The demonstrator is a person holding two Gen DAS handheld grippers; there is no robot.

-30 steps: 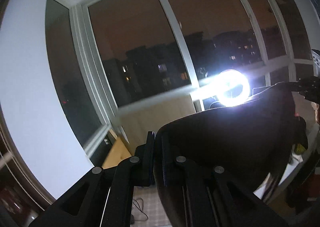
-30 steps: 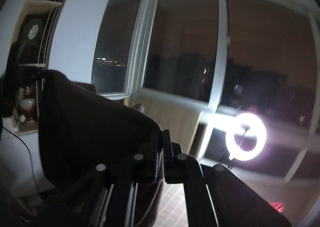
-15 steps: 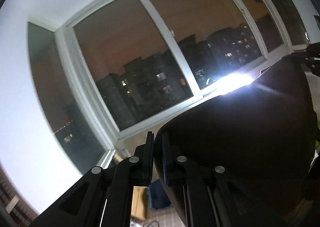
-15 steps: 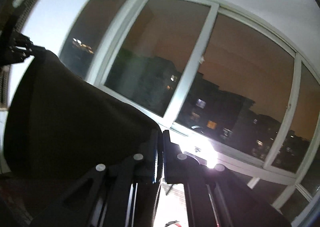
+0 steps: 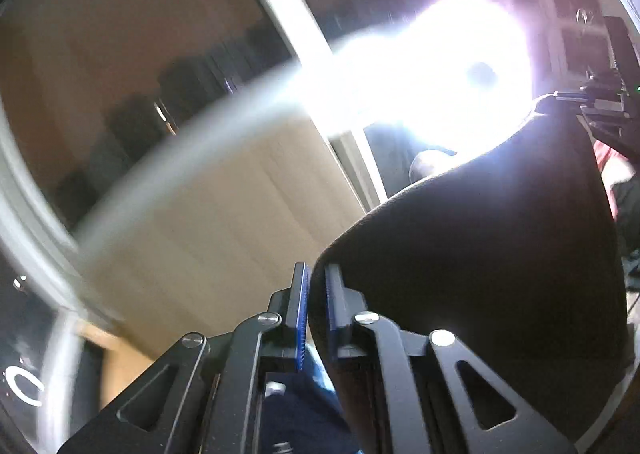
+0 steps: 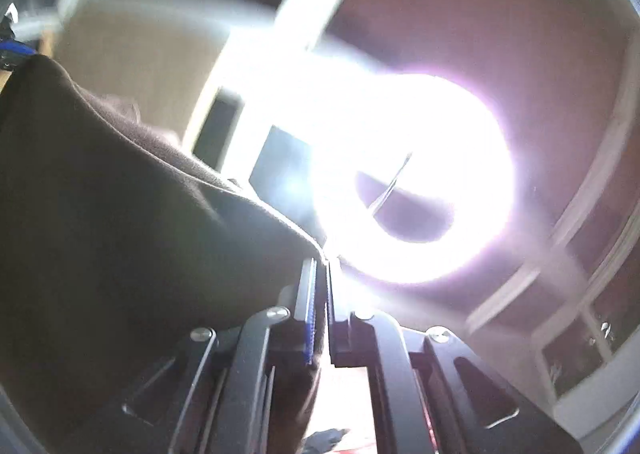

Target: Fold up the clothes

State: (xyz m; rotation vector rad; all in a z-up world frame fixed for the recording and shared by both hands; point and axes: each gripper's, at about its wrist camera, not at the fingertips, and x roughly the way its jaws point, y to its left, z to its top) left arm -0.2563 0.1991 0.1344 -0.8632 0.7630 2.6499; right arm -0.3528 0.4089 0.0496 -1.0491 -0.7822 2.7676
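Note:
A dark brown garment (image 5: 480, 254) hangs stretched in the air between my two grippers. In the left wrist view my left gripper (image 5: 316, 274) has one corner of the cloth between its blue pads, and its jaws are opening slightly. My right gripper (image 5: 592, 98) shows at the upper right, holding the far corner. In the right wrist view my right gripper (image 6: 320, 266) pinches the garment (image 6: 120, 194) edge, its jaws easing open a little, and the left gripper (image 6: 12, 50) shows at the far left edge. Both views are blurred by motion.
A bright ring light (image 6: 412, 178) glares straight ahead and washes out the middle of both views. White window frames (image 5: 276, 2) and dark night glass lie behind it. A beige panel (image 5: 240, 214) runs below the window sill.
Both views have swung down from the high windows to the ring light and the panel below the sill. The garment stays stretched between both grippers. The left pads stand slightly wider.

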